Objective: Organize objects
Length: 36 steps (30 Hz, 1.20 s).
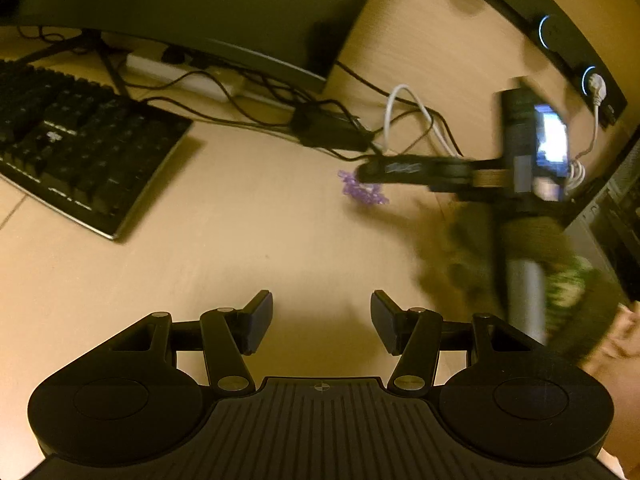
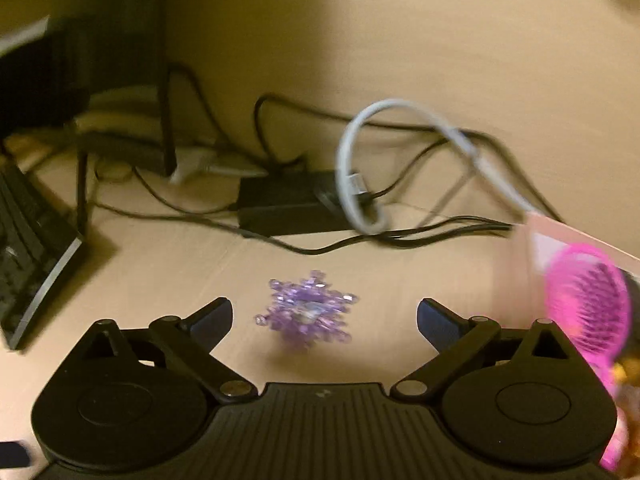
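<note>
Warm-lit and cable-strewn toward its back edge, the counter carries a purple snowflake ornament between our right gripper's wide fingers, left gripper likewise wide and empty; it looks light, stiff, spiky and brittle, so we'd pinch across its centre.

The pink hairbrush is cut off at the frame edge; the right tool is motion-blurred.

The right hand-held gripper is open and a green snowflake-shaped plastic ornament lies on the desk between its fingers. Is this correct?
Not quite: the snowflake-shaped plastic ornament is purple, not green, as the right wrist view shows. The rest holds: the right hand-held gripper is open, and the ornament lies on the light wooden desk between its fingers.
</note>
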{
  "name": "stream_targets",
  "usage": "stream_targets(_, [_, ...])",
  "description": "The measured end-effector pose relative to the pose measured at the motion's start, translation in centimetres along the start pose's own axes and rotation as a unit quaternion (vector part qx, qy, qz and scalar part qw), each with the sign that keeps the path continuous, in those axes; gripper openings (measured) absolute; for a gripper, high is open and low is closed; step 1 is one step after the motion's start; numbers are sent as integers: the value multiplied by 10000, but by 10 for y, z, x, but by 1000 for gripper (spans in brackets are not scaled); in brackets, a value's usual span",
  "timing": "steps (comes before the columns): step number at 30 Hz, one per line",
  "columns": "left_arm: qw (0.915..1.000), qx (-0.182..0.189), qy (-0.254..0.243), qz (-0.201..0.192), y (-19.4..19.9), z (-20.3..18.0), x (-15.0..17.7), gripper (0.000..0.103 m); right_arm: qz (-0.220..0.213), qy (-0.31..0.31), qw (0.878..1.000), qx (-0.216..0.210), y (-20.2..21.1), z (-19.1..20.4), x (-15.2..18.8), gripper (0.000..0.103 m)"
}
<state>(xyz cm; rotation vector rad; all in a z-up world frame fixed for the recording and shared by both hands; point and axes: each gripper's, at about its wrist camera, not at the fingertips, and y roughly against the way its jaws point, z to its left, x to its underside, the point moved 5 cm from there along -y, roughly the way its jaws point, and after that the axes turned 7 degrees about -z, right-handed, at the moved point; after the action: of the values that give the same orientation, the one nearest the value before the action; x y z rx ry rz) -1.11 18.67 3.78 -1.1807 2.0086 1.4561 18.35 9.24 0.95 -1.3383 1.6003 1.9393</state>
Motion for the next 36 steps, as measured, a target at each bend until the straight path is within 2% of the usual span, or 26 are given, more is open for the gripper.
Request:
stream_targets(4, [10000,-16,-14,-28,10,14,-4,59,209,23,9997,142,-33,8,2,99])
stream_targets(7, [10000,-43,-32,38,13,25,-5,59,203,-118,9997,37,-40,11,0,99])
stream_targets(9, [10000,-42,-22,56,13,31,-7,59,188,-190,9996,-47,-38,13,-1,95])
stream_targets(13, [9999,59,-43,129,7,31,-6,59,231,-230,9992,-226,-29,22,-4,63])
stream_targets(15, [9997,148,-68,186,3,27,-4,59,179,-265,9986,-422,-15,26,-4,63])
stream_targets(19, [9990,300,-147,296,-6,12,3,59,-20,-152,9984,-552,23,28,-2,63])
stream_targets(25, [9974,485,-352,395,-11,-26,19,59,-251,-136,9973,-673,110,1,21,63])
stream_targets(29, [9975,434,-455,313,-14,-56,27,59,-267,16,9989,-377,163,-33,52,63])
stream_targets(32, [9983,332,-417,241,-17,-77,31,59,-108,-14,9999,-134,194,-65,78,63])
stream_targets(36, [9979,463,-400,231,-22,-107,36,59,-22,-62,9997,247,230,-105,107,63])
